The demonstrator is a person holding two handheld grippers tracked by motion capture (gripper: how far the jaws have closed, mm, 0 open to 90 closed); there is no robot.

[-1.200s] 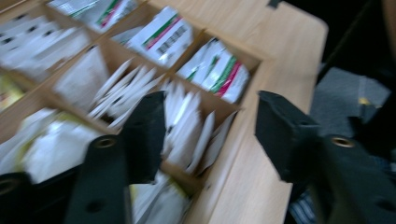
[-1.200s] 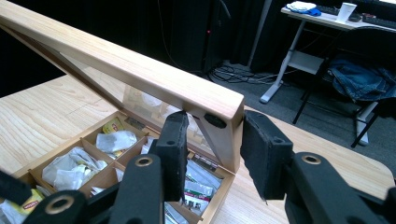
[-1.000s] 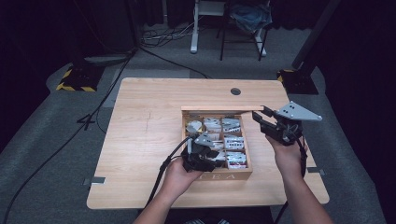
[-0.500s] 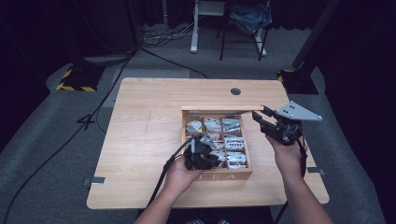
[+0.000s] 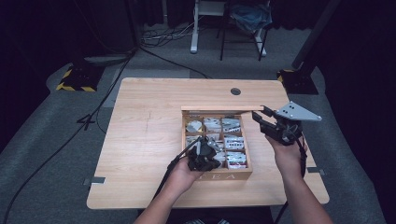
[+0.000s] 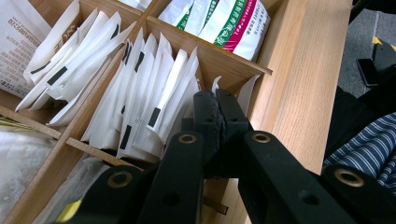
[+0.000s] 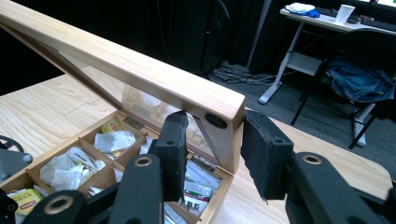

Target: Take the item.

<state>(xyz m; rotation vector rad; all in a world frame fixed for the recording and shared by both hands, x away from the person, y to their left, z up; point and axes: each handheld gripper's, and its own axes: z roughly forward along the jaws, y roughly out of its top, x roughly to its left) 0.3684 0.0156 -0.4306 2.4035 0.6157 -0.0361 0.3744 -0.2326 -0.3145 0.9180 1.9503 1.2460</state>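
We see the table (image 5: pixel 154 140) bare on its left half and along its far edge, with the wooden tea box (image 5: pixel 217 175) sitting right of centre near the front edge. Its lid (image 7: pixel 140 70) stands raised at the box's far side. Our right hand-held gripper (image 7: pixel 210 154) has its jaws spread around the lid's right corner, one pad on each side; we cannot tell whether they touch the wood. Open table lies to its right. Our left hand-held gripper (image 6: pixel 219 116) is down in a front compartment of the box, hard against the box's outer wall, its jaws pressed together beside a row of upright white tea sachets (image 6: pixel 149 93); whether a sachet is pinched between them we cannot tell. Green-and-red packets (image 6: pixel 229 23) fill the next compartment beyond
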